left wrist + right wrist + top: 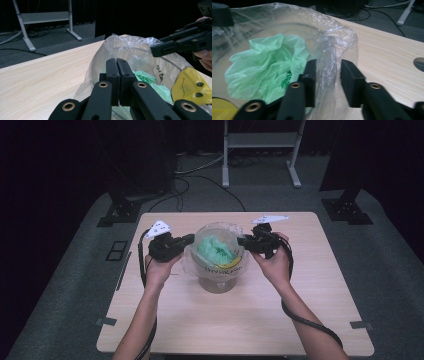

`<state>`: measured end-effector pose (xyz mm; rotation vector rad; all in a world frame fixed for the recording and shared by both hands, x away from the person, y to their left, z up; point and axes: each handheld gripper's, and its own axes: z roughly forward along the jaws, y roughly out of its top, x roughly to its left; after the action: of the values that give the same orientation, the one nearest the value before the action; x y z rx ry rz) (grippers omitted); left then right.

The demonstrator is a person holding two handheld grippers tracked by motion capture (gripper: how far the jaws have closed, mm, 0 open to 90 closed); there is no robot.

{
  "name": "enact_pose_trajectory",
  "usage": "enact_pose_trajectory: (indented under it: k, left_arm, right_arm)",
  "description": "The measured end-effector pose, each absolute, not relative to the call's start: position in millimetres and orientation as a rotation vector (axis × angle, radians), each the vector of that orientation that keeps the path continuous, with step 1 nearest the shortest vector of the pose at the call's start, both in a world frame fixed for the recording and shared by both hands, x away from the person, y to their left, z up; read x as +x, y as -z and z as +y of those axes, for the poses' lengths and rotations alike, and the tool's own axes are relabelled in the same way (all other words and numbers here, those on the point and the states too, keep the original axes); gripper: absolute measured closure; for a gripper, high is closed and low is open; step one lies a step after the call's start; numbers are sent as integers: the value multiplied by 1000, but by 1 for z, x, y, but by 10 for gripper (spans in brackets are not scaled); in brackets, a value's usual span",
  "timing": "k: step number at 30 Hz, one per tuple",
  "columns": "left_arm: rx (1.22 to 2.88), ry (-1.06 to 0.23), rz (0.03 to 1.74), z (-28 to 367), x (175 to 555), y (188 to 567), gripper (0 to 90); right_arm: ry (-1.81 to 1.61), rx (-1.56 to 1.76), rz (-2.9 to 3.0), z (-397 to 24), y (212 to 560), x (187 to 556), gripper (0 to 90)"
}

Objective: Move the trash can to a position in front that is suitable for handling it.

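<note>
1. 2 grippers work a clear plastic bag (218, 251) lining a bucket (218, 282) at mid-table; crumpled green plastic (265, 66) lies inside.
2. Left gripper (117, 65) is pinched tight on the bag's near rim.
3. Right gripper (325, 83) straddles the opposite rim, jaws narrowing; contact with the film is unclear.
4. Lifting out looks undone; a yellow item (191, 86) is unidentifiable.

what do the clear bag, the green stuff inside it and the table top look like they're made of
The clear bag looks like thin plastic film: see-through, glossy, finely creased. The green stuff looks like crumpled thin plastic too, matte and translucent at its edges, though it could be tissue paper. The table top looks like pale wood or wood-look laminate, smooth with straight grain lines; which one the look leaves open.
</note>
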<state>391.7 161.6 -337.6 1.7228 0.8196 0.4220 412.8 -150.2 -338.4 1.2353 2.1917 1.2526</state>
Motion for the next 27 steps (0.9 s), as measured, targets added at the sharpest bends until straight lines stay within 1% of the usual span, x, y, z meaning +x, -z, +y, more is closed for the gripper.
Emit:
enact_pose_trajectory:
  k: [2, 3, 4, 5, 12, 15, 27]
  left_arm:
    - [1720, -422, 816, 162, 391, 336, 891]
    - [1720, -422, 816, 162, 391, 336, 891]
    - [1711, -418, 813, 162, 391, 334, 891]
    - [1711, -418, 813, 162, 391, 334, 891]
    - [1700, -416, 793, 155, 391, 327, 891]
    - [1704, -414, 776, 148, 391, 324, 891]
    - [1709, -378, 736, 129, 389, 323, 891]
  right_arm:
    - [-1232, 1244, 2190, -149, 337, 413, 817]
    - [-1232, 1244, 2190, -149, 337, 413, 817]
    - [-1225, 1257, 2183, -149, 335, 413, 851]
    - [-1236, 1261, 2181, -150, 333, 413, 862]
    - [-1304, 1269, 2218, -146, 320, 410, 878]
    - [-1384, 1281, 2258, -142, 312, 411, 878]
    - [-1510, 1317, 2339, -125, 302, 413, 877]
